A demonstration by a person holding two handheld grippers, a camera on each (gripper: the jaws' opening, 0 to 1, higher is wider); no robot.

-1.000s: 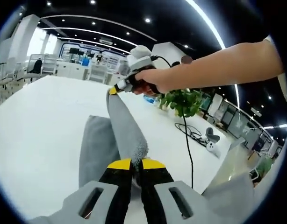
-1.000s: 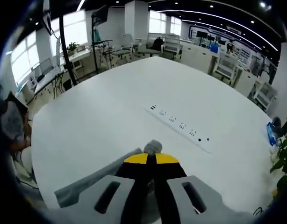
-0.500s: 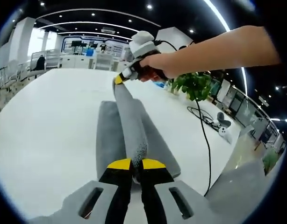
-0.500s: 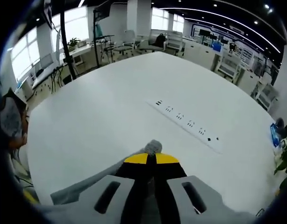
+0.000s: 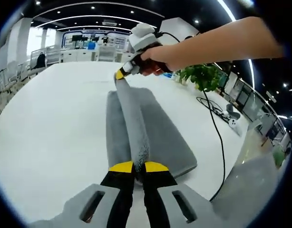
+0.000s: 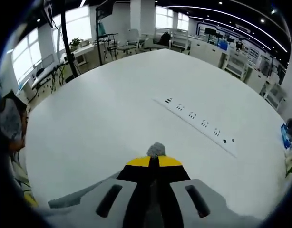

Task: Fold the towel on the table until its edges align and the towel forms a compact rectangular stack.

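Towel on white table, one edge lifted taut between my grippers. Left gripper clamps near corner at 6 o'clock; right gripper clamps far corner at 12. Step: mid-fold carry-over. Next, I judge: lower edge onto opposite edge, align, then let go.

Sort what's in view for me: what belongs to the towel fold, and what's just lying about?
Belongs to the job:
towel, stretched between both grippers
left gripper, shut on a towel corner
right gripper, shut on the far corner
table

Lying about:
plant
cable
row of sockets
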